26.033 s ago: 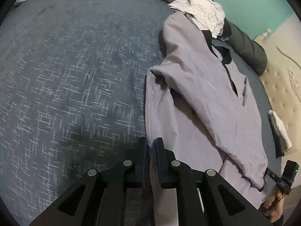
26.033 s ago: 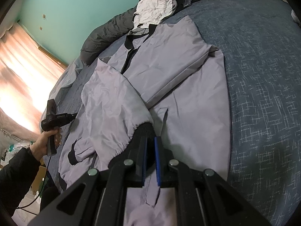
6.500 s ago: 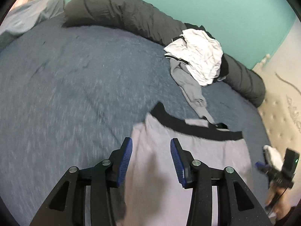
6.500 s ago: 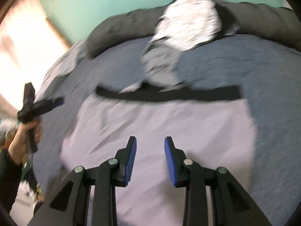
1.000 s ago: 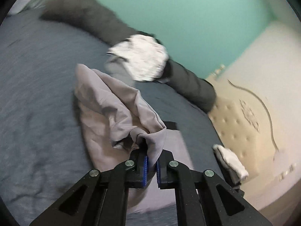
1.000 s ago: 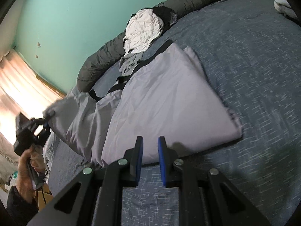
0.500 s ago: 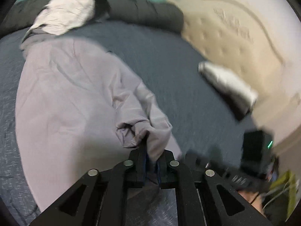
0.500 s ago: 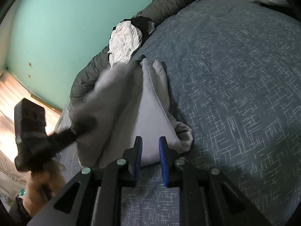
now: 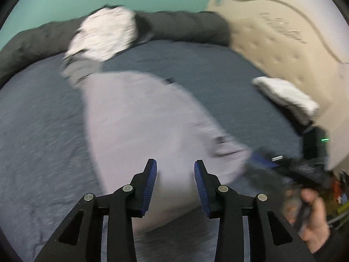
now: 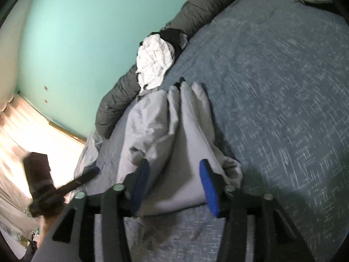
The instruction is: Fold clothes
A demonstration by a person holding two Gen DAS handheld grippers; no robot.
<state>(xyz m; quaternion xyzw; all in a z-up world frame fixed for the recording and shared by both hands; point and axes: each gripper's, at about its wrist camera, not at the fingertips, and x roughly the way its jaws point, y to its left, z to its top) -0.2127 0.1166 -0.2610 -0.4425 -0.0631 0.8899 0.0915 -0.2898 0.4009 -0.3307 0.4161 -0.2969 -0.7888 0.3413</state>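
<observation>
2 grippers, the left gripper (image 9: 175, 170) and right gripper (image 10: 173, 174), are opening with nothing pinched, leaving the folded grey jacket (image 9: 139, 118) flat on the blue bed (image 9: 39, 120); next, likely another fold or setting it aside.

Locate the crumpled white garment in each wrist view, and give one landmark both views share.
Left wrist view: the crumpled white garment lies upper left, on the dark bolster, blurred.
Right wrist view: the crumpled white garment lies upper centre, on the same bolster under the teal wall.
Shared landmark: the folded lilac jacket, whose far end reaches toward the white garment.
</observation>
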